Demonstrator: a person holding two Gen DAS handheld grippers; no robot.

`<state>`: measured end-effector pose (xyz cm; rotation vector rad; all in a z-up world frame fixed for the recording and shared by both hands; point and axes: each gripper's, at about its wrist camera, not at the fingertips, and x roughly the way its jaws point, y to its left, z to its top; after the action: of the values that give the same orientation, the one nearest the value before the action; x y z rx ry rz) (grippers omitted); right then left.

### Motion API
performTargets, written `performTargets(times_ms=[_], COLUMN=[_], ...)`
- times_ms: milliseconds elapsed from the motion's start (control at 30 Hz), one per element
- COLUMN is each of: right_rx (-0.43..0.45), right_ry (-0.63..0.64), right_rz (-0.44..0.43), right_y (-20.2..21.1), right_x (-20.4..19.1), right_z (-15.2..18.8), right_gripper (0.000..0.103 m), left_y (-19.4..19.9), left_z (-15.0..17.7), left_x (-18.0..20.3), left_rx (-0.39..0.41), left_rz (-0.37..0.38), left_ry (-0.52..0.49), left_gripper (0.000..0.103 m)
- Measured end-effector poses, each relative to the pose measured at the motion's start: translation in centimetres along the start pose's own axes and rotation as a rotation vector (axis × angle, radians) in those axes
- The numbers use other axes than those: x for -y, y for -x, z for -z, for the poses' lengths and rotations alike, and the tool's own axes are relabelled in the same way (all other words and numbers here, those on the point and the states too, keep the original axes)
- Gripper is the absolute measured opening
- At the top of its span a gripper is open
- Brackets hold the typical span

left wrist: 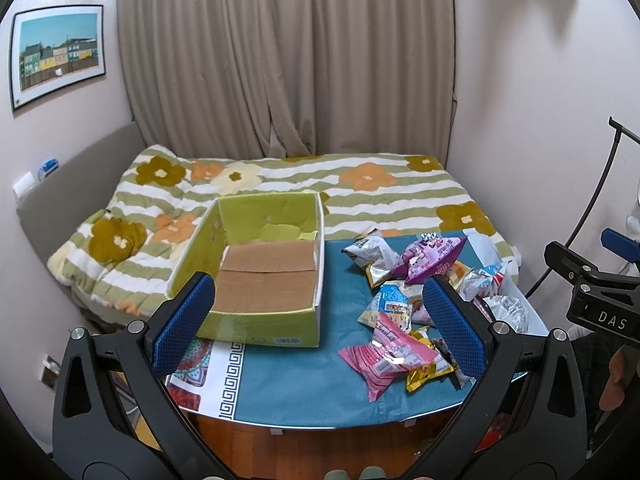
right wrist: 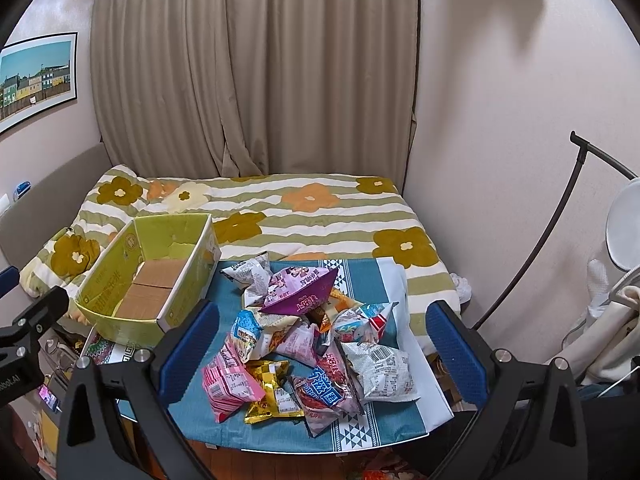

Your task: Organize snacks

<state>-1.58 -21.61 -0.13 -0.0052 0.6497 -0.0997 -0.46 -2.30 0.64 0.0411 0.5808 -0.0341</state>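
The snack packets (right wrist: 304, 344) lie in a loose heap on the right half of the surface (right wrist: 188, 412), which is covered by a teal patterned cloth. On top of the heap toward the back sits a purple pouch (right wrist: 300, 290), with a silver-white bag (right wrist: 250, 276) touching it at the rear left. At the near left edge of the heap lies a pink packet (right wrist: 228, 380), and a gold packet (right wrist: 272, 392) is tucked just beside it. A red-and-blue bag (right wrist: 324, 396) lies at the front, and a white crumpled bag (right wrist: 380, 372) sits on the heap's right side.

Left of the heap stands an open green cardboard box (left wrist: 256, 320), its brown bottom flaps bare; it is near the packets but apart from them. Its far end reaches over the bed's edge.

The left claw (left wrist: 320, 320) hovers spread wide above the near side of the surface, holding nothing, one blue pad before the box's front corner and the other over the heap's near side. The right claw (right wrist: 320, 348) is likewise wide apart and holds nothing, its blue pads framing the heap on either side.

Behind the surface is a bed (left wrist: 360, 192) with a green-striped flowered quilt, beige curtains (left wrist: 288, 60) behind it, and a framed picture (left wrist: 56, 52) on the left wall.
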Motion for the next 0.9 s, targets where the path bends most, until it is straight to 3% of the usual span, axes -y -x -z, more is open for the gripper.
performTargets(times_ms=[700, 900], right_rx=[-0.002, -0.026], right_ry=[0.001, -0.018], right_rz=[0.003, 0.01], right_y=[-0.1, -0.8], right_x=[-0.1, -0.4], right_z=[-0.1, 0.2], right_gripper=[0.103, 0.103], left_y=[-0.7, -3.1], left_z=[0.1, -0.1], left_x=[-0.3, -1.0], left_rx=[-0.009, -0.092], left_rz=[-0.001, 0.037], left_ry=[0.004, 0.024], left_gripper=[0.103, 0.103])
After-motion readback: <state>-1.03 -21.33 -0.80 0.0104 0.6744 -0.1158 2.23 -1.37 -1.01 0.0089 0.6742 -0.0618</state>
